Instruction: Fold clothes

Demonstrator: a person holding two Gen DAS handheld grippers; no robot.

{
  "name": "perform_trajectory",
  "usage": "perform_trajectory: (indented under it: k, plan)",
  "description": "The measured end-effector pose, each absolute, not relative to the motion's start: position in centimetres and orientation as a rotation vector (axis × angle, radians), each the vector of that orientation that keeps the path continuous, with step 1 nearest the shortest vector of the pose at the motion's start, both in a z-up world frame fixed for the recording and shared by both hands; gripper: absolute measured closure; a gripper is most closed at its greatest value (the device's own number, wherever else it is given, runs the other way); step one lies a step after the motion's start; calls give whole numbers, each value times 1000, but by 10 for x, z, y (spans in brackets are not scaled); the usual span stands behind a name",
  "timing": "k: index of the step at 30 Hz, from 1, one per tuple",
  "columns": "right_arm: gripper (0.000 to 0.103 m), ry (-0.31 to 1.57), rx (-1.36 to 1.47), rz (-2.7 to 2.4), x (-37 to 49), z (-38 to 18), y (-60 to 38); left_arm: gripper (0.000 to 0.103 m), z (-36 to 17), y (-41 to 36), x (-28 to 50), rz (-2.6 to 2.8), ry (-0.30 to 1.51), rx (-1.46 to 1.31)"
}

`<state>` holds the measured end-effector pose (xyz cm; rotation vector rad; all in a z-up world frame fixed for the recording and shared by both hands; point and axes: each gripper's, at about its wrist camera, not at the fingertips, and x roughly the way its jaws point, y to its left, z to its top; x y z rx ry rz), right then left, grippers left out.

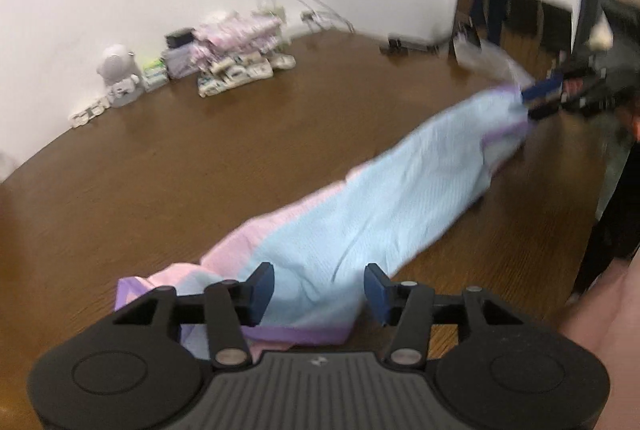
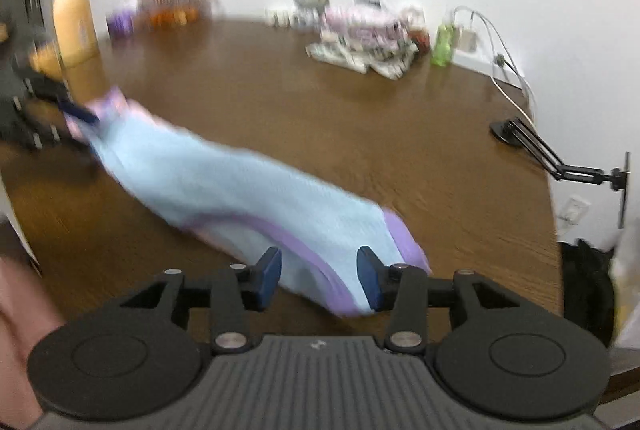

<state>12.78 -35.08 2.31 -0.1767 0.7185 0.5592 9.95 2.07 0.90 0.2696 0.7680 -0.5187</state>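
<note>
A light blue garment [image 1: 360, 198] with pink panels and purple trim lies stretched across the brown wooden table [image 1: 180, 158]. My left gripper [image 1: 319, 290] is open, its blue pads standing either side of the garment's near purple hem. At the far end sits my right gripper [image 1: 540, 100], blurred, against the cloth's other edge. In the right wrist view the same garment [image 2: 224, 190] runs away to the left. My right gripper [image 2: 319, 276] is open around its purple-edged end, and my left gripper [image 2: 78, 114] meets the far end.
A pile of small packets [image 1: 236, 58], a white figure [image 1: 118, 70] and cables [image 1: 316, 14] line the wall. An orange bottle [image 2: 74, 26], a green bottle [image 2: 442, 44] and a black clamp arm [image 2: 540, 150] stand near the table's edges. A hand [image 1: 608, 318] holds each gripper.
</note>
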Motion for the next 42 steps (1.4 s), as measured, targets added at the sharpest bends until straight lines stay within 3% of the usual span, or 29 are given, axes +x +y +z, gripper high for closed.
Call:
perform_trajectory:
  k: [5, 7, 8, 11, 13, 15, 25, 26, 28, 29, 30, 37, 42]
  plan:
    - [53, 698, -155, 626, 150, 19, -304, 56, 14, 28, 112, -470, 784, 204]
    - [53, 705, -175, 653, 162, 10, -283, 70, 5, 24, 119, -441, 818, 245]
    - [53, 705, -185, 665, 168, 6, -272, 71, 2, 25, 123, -436, 833, 244]
    - [53, 691, -190, 687, 174, 0, -253, 69, 1, 36, 129, -394, 847, 216]
    - [53, 686, -188, 702, 176, 0, -244, 58, 3, 49, 132, -345, 855, 192]
    - [51, 695, -204, 705, 180, -2, -239, 55, 5, 63, 135, -288, 865, 167]
    - [46, 772, -296, 700, 182, -14, -227, 57, -6, 101, 171, -189, 945, -19]
    - [45, 778, -293, 698, 183, -16, -227, 58, -8, 101, 174, -187, 947, -26]
    - [45, 793, -284, 694, 184, -21, -227, 79, -11, 102, 178, -183, 949, -40]
    - [43, 793, -286, 692, 184, -23, -226, 99, -13, 103, 179, -181, 949, -47]
    - [42, 790, -291, 692, 183, -24, -225, 103, -14, 104, 180, -179, 949, -55]
    - [43, 796, -271, 655, 188, -22, -228, 103, 1, 121, 178, -134, 839, -137]
    - [41, 795, -240, 612, 188, -25, -228, 103, -14, 126, 184, -86, 869, -132]
